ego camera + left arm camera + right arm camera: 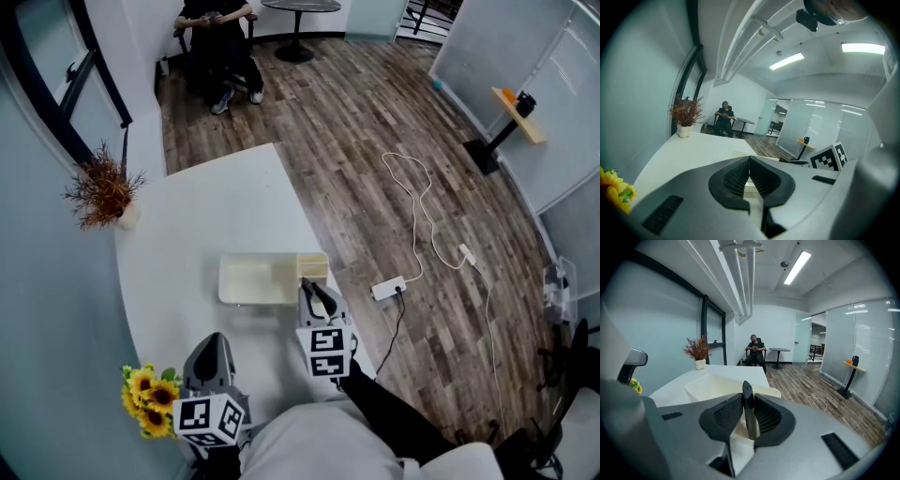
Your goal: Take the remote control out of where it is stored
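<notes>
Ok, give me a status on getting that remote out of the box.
Done: the right gripper is clamped on the remote control, which stands on edge between its pads. In hand: it sits at the small end compartment of the storage box, not visibly clear of it. Remaining: lift it out and away. The left gripper is shut and empty.

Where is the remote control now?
Right gripper view: the remote control stands between the right gripper's jaws, at the white tray's right end.
</notes>
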Tool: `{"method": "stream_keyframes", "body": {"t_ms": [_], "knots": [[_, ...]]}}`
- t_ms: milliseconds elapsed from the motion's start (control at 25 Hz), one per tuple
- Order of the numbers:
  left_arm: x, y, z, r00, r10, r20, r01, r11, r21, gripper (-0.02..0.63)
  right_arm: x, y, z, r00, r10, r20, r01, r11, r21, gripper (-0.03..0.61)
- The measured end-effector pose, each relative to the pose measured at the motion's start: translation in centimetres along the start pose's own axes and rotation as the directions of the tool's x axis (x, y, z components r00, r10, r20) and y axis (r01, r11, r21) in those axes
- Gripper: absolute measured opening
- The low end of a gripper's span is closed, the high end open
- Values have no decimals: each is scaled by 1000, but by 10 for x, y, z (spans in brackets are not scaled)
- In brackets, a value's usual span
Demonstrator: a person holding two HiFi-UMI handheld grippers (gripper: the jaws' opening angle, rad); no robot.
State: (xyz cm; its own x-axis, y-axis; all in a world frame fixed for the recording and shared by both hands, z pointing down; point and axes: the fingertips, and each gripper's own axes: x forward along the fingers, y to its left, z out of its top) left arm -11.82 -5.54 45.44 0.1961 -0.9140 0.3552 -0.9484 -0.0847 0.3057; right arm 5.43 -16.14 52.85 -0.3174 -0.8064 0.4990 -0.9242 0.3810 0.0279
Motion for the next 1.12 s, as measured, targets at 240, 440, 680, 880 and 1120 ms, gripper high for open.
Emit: {"method": "stream_keyframes", "body": {"t_ms": [240,440,680,880,1120], "knots": [[-2,-2,0,1000,0,1,0,1000,-2,8,-2,0,1,1000,8,1,-8,1000,5,75],[-2,-2,0,1000,-1,5,1,1000,-3,8,-3,0,4,1000,13,10,-13,1000,9,75],[-2,-4,-1,1000,-1,6,1,1000,-1,8,-7,-3,6,1000,13,18,-14,1000,13,75],[-2,-7,-2,1000,-4,5,4,1000,0,8,-10,-7,6,1000,14,23,-15,1000,25,75],[-1,-13,-3,1000,-8,5,8,1000,4,8,-14,-12,10,999,22,41,-23,999,26,75]]}}
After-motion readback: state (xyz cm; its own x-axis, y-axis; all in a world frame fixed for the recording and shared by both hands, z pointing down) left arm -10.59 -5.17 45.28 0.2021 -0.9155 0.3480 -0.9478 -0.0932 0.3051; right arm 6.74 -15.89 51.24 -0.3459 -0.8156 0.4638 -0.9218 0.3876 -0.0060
